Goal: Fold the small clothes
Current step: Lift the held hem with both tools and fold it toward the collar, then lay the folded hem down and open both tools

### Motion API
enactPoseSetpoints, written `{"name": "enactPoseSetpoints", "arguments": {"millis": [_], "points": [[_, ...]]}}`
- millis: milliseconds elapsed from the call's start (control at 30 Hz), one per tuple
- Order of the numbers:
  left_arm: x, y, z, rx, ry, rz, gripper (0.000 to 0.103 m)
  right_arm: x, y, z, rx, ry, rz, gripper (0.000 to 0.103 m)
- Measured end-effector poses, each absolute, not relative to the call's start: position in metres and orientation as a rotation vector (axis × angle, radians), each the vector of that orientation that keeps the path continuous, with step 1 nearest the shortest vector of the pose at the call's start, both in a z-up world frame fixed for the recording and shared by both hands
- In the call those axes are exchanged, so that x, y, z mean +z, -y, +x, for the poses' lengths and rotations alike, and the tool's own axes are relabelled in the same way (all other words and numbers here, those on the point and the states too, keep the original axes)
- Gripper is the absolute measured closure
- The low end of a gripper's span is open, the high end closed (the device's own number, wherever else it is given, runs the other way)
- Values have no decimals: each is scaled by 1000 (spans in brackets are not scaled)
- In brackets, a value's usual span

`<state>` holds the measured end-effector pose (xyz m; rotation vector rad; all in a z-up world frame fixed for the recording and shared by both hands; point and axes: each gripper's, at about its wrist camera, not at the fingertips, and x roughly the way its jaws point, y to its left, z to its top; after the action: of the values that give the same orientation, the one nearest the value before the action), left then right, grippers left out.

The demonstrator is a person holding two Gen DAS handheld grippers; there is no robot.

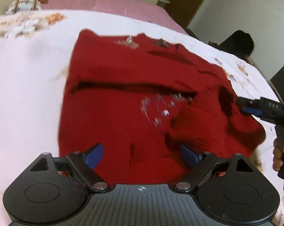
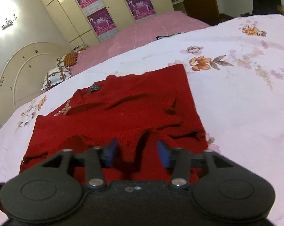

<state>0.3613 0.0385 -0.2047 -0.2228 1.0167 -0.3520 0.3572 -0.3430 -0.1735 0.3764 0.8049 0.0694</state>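
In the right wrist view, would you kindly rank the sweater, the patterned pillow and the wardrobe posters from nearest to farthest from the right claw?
1. Sweater: directly beneath the right claw.
2. Pillow: far left, at the headboard.
3. Posters: on the wardrobe, beyond the bed.

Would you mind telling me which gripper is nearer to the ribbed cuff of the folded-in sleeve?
Right. The right gripper sits open around the ribbed cuff. The left gripper hovers open over the sweater hem, off to the cuff's side.
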Motion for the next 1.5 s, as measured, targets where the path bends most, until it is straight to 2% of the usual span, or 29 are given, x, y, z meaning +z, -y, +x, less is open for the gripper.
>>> {"name": "enactPoseSetpoints", "arguments": {"millis": [67,100,133,167,367,400,433,500,533,600,633,667,700,733,800,1033,1267,1500], "points": [[-204,-39,350,-348,-1005,-244,16,-171,339,351,73,-795,346,45],[-203,-40,346,-351,-1002,-256,21,-171,339,350,74,-791,340,45],[-203,-40,343,-363,-1007,-268,32,-170,339,350,73,-789,334,44],[-202,-38,340,-381,-1014,-276,35,-169,339,349,72,-789,331,44],[-205,-24,337,-412,-1003,-285,35,-171,339,349,66,-790,312,41],[-208,-21,338,-416,-1003,-286,42,-171,338,350,66,-789,302,41],[-211,-17,339,-422,-1010,-286,56,-172,337,350,66,-787,293,41],[-213,-13,336,-409,-1001,-273,58,-172,336,353,65,-782,274,38],[-212,-13,334,-400,-989,-267,71,-173,335,354,65,-780,264,35],[-209,-15,332,-376,-969,-263,87,-175,333,358,74,-780,243,35],[-208,-16,330,-367,-955,-269,90,-177,331,360,87,-783,238,39],[-205,-17,328,-356,-937,-267,90,-178,329,362,100,-789,234,43],[-201,-16,325,-349,-916,-257,92,-180,326,365,115,-797,227,57],[-198,-15,323,-344,-897,-248,92,-182,323,368,120,-814,218,77],[-190,-13,316,-332,-848,-244,92,-185,317,373,156,-847,237,98],[-155,-20,321,-281,-676,-249,93,-156,313,362,188,-724,262,98],[-131,-27,393,-214,-546,-222,93,-125,331,384,109,-590,293,98],[-154,-14,471,-143,-553,-174,93,-142,354,450,47,-619,357,98]]}}
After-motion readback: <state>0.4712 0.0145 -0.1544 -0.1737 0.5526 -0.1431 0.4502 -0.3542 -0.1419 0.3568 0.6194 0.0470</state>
